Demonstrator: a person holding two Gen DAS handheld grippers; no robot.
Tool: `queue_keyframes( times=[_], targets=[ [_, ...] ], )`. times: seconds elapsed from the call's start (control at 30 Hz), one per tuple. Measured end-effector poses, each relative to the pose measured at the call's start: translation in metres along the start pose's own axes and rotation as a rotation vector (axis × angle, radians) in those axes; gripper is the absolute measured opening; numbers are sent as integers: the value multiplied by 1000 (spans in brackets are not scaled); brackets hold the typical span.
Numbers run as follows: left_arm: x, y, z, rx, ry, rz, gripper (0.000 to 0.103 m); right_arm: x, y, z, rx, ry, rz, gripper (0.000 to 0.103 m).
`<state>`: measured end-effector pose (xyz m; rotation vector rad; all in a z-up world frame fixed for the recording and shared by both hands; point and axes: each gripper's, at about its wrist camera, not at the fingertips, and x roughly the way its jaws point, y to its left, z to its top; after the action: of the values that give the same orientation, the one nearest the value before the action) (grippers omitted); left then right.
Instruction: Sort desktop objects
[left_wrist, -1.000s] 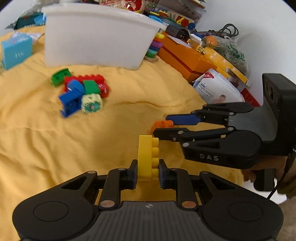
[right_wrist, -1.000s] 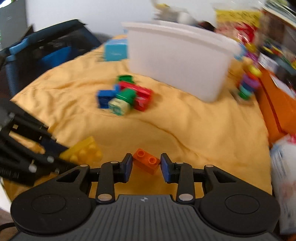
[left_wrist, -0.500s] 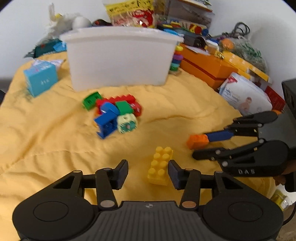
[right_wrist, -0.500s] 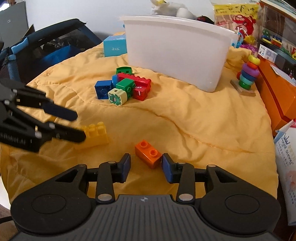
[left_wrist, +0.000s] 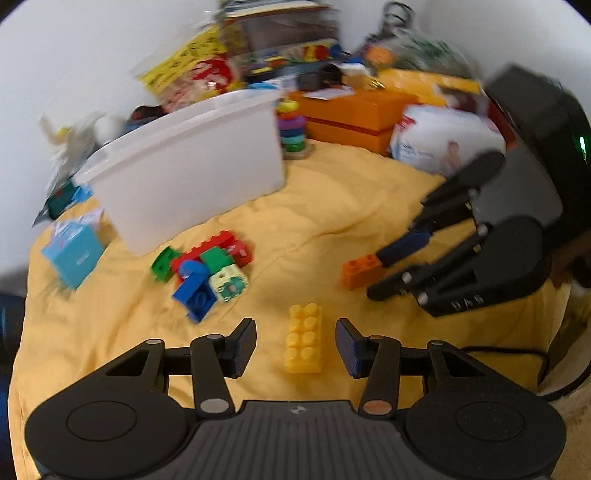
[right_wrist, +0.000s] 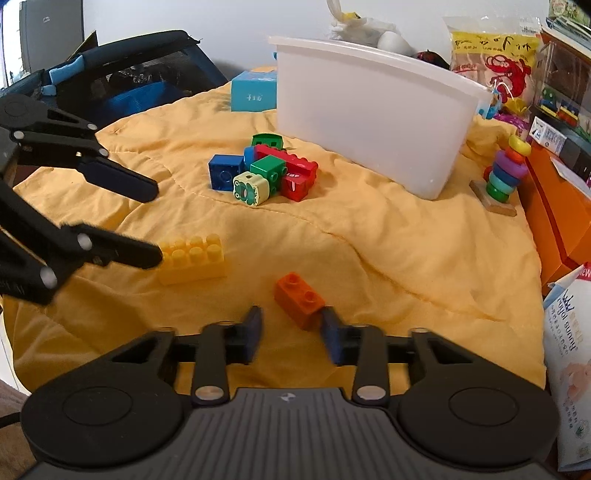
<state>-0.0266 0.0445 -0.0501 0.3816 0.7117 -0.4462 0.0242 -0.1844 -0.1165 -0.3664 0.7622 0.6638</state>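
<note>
Yellow brick (left_wrist: 304, 338) loose between wide left jaws, orange brick (right_wrist: 300, 298) between parted right jaws.

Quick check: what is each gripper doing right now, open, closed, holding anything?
Left gripper: open, empty, yellow brick lying between its fingers.
Right gripper: open, empty, orange brick just ahead.

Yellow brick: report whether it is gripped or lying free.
Lying free: the yellow brick rests flat on the yellow cloth, between the open left hand-held gripper, touching neither pad.

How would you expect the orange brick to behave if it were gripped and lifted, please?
The orange brick looks like rigid moulded plastic, so probably stiff and light. Its flat sides suit the open right hand-held gripper; on the soft yellow cloth it shouldn't roll.
</note>
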Motion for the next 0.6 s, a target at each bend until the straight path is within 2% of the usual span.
queue_keyframes(
  times=[0.2,0.3,0.37,0.4,0.43,0.5,0.53,0.57,0.6],
  targets=[
    [22,5,-4,-49,56,8,51,-5,1,0,-4,2,13,30],
    [30,11,-9,-101,73,-25,51,-2,-1,2,-8,-14,-4,38],
    [34,13,-11,-145,85,-69,43,3,-3,4,-3,-24,-9,46],
    [36,15,-13,-170,90,-93,35,6,-4,5,-3,-21,-2,50],
    [37,16,-14,-188,89,-106,32,8,-5,5,-5,-18,6,50],
    [36,17,-14,-201,87,-114,27,13,-5,4,-3,-12,28,44],
    [35,17,-14,-202,89,-118,27,13,-6,4,7,-13,50,29],
    [35,17,-14,-204,90,-120,27,12,-6,4,18,-8,75,21],
    [33,18,-14,-207,91,-121,27,10,-5,4,20,-3,81,17]
  ],
)
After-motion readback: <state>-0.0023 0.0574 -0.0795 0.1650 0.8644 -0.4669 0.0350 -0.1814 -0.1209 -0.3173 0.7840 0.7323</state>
